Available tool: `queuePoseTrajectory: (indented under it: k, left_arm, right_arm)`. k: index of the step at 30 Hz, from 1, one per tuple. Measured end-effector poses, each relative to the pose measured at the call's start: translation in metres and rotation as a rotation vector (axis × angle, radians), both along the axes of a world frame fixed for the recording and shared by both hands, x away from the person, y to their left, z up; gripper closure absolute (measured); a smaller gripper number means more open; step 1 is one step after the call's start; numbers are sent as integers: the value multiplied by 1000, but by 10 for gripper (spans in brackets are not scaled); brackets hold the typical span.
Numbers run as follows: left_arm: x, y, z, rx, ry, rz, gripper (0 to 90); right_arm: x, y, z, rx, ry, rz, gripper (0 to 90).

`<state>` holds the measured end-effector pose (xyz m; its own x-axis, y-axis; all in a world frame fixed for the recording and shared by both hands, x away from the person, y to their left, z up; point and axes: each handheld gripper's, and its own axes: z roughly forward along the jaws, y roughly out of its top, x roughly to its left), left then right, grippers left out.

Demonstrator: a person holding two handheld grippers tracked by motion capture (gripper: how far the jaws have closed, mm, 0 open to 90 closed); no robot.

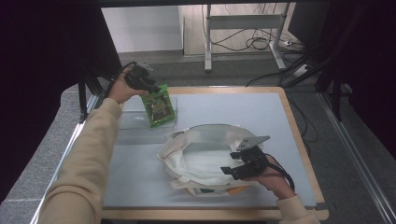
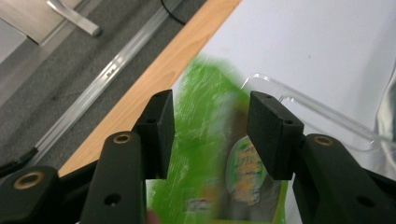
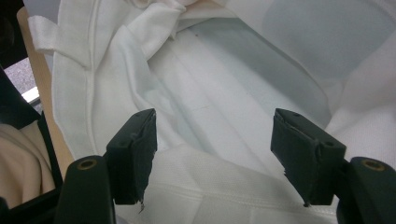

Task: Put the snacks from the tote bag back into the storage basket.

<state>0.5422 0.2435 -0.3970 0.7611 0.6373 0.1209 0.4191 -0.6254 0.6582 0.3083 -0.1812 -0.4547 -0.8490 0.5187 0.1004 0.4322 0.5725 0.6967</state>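
A green snack packet (image 1: pixel 159 106) stands tilted in a clear plastic tray (image 1: pixel 135 122) at the table's far left. My left gripper (image 1: pixel 156 88) is at the packet's top edge. In the left gripper view the blurred packet (image 2: pixel 205 107) lies between and beyond the spread jaws of the left gripper (image 2: pixel 210 135), and the pads do not press on it. A white cloth bag (image 1: pixel 196 161) lies open in the middle of the table. My right gripper (image 1: pixel 231 170) rests at its near rim. Seen from the right gripper (image 3: pixel 215 140), the jaws stand wide over the bag's white inside (image 3: pixel 224 93).
The grey table top (image 1: pixel 233 107) has a wooden edge (image 1: pixel 299 140). The clear tray's rim (image 2: pixel 299 100) lies just past the packet. Beyond the table stand a metal desk frame (image 1: pixel 243 28) and loose cables (image 1: pixel 261 44) on the floor. Black curtains close both sides.
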Motion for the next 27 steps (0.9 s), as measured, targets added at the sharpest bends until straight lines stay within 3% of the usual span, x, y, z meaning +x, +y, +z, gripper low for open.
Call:
queuePoseTrajectory:
  k: [12,27]
  left_arm:
    - [-15,5,12,-26,28,11,517]
    - [-48,14,9,-98,86,23,511]
  right_arm:
    - [-1,1,0,0,-4,7,315]
    - [0,-1,8,25,-23,6,316]
